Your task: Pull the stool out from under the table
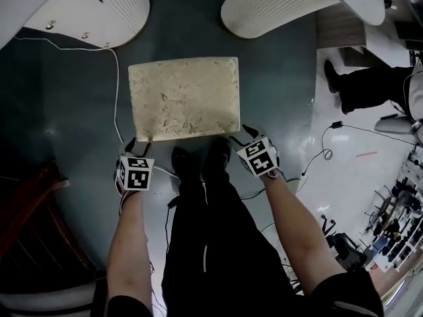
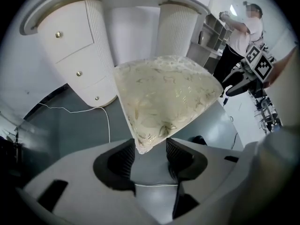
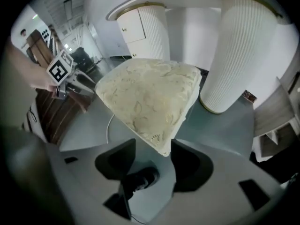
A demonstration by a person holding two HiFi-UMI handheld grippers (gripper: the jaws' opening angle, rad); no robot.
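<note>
1. In your head view the scene is dim. The dark floor (image 1: 79, 150) swallows detail and shows only a faint sheen at left, while the pale floor (image 1: 357, 170) at right is far brighter.
2. The stool cushion (image 1: 184, 98) is evenly lit and sharp, and its pattern is readable.
3. Both gripper views are brighter, with soft light and no hard shadows. The white table pedestal (image 3: 239, 55) nearly washes out.
4. The wide-angle lens bends straight lines there, and the corners go black.
5. The left tongs (image 2: 151, 149) and right tongs (image 3: 152, 149) look soft near the lens. Your forearm (image 3: 18, 88) at the edge is blurred.
</note>
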